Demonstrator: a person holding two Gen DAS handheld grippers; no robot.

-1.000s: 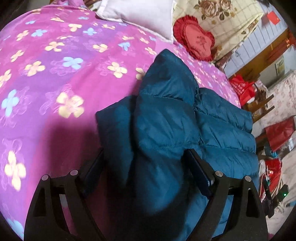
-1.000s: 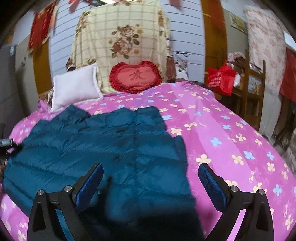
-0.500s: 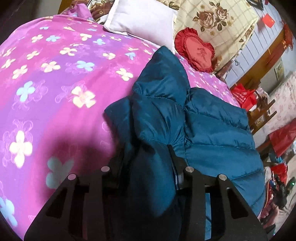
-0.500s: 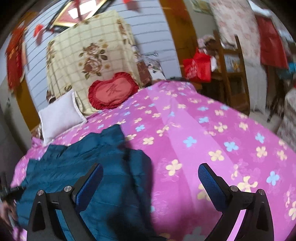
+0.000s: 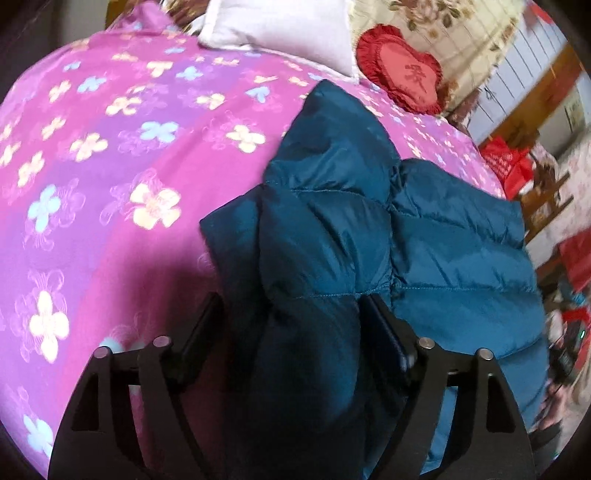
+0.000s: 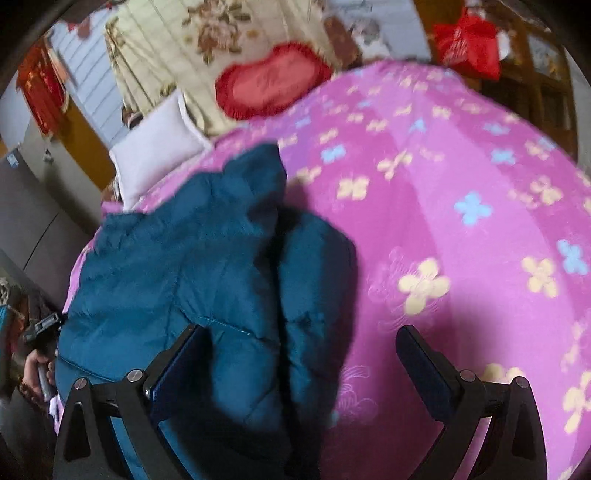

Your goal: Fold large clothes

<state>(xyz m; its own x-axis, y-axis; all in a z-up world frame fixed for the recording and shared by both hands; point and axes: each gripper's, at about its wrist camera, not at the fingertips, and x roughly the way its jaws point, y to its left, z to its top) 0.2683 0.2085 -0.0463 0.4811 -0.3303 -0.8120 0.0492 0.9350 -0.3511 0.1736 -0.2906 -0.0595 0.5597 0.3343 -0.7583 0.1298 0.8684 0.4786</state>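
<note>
Since a second ago the right claw (image 6: 301,363) has swung down toward the near edge of the jacket (image 6: 192,266) and stands wide open, holding nothing; its left pad is at the padded fabric, its right pad over bare bedspread (image 6: 461,229). The left claw (image 5: 291,332), at the jacket's opposite side, has narrowed around a thick folded sleeve section, gripping it. From both claws the jacket runs lengthwise away toward the white pillow (image 5: 280,29) and red cushion (image 5: 402,77). The right claw likely needs to shift left before closing.
</note>
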